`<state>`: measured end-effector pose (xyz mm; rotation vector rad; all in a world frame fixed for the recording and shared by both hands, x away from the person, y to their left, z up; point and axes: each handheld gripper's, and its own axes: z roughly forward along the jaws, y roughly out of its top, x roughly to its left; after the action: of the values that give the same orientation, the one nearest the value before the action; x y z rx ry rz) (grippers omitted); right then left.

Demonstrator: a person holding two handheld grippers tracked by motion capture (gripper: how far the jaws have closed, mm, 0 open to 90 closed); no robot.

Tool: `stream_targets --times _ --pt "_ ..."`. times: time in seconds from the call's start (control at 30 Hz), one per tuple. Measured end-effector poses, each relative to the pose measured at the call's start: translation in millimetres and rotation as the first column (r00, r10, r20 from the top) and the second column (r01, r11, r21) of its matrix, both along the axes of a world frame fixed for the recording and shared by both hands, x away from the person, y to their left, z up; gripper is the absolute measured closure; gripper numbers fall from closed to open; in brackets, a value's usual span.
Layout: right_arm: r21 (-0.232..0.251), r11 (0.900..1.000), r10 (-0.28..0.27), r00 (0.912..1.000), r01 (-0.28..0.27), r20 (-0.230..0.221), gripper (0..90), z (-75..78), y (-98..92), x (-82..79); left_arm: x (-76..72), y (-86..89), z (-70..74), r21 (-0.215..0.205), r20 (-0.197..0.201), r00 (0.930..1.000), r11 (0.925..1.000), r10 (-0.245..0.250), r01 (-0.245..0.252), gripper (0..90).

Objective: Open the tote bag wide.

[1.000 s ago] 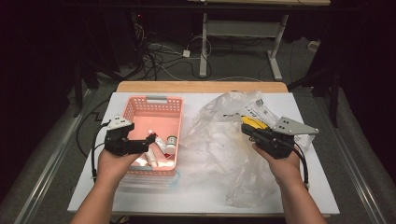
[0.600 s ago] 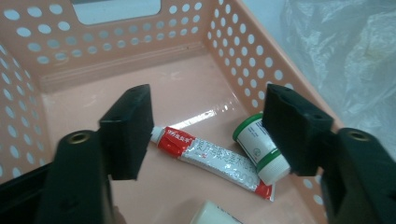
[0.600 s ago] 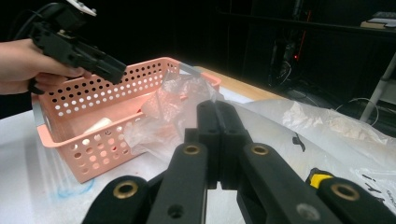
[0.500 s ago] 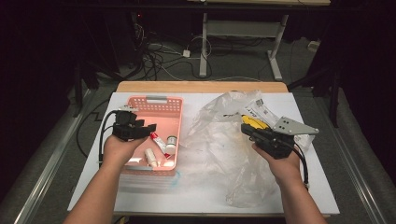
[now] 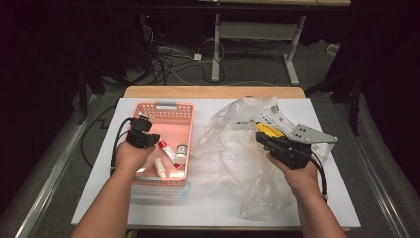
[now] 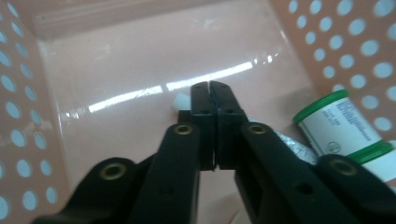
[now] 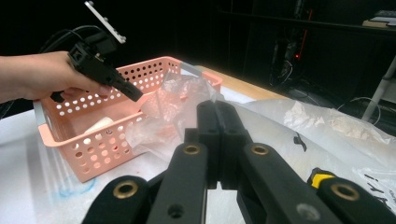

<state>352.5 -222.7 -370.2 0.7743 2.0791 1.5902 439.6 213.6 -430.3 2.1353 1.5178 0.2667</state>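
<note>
- Basket (image 5: 171,111), pink perforated plastic, sits on the left half of the table (image 5: 99,198); it holds a small white bottle (image 5: 159,167), a red-and-white tube (image 5: 167,148) and a green-rimmed spool (image 6: 343,123).
- Left gripper (image 5: 148,139) dips into the basket; its jaws have just been closing and now meet with nothing between them, a small white cap (image 6: 181,101) just ahead of the tips.
- Handling, my guess: contents light, rigid, smooth-sided, likely to roll or slip; take each across its middle.
- Clear plastic bag (image 5: 233,148), crumpled and soft, lies just right of the basket; grip it at an edge fold.
- Right gripper (image 5: 261,139) rests at the bag, closed; whether film is pinched I cannot tell.
- Table top white, smooth; dark room behind, cables on the floor (image 5: 168,59).
</note>
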Motion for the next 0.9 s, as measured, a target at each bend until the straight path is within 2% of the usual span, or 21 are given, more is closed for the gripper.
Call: stream_targets --times 0.13,0.3,0.4,0.67,0.9 --pt "-0.003 1.0 0.001 1.0 -0.001 -0.002 90.0 -0.5 0.6 0.0 8.4 -1.4 -5.5 0.075 -0.062 0.9979 0.9971 0.016 -0.011 87.7" --pt "-0.004 1.0 0.001 1.0 -0.001 -0.001 90.0 -0.4 0.4 -0.2 16.3 -5.7 -12.9 0.113 -0.108 0.9941 0.9936 0.008 0.005 87.6" --pt "-0.004 1.0 0.0 1.0 0.0 -0.001 90.0 -0.5 0.3 -0.1 20.5 -6.6 -14.6 0.124 -0.115 0.9932 0.9923 0.016 -0.002 87.6" --pt "-0.006 1.0 0.002 1.0 -0.002 -0.001 90.0 -0.9 1.5 -0.4 35.1 -18.2 -14.0 0.142 -0.105 0.9944 0.9897 -0.003 0.018 87.6" --pt "-0.006 1.0 -0.001 1.0 0.001 -0.005 90.0 -1.4 0.7 -0.2 46.2 -34.2 -16.6 0.141 -0.095 0.9946 0.9885 -0.042 0.055 87.5"
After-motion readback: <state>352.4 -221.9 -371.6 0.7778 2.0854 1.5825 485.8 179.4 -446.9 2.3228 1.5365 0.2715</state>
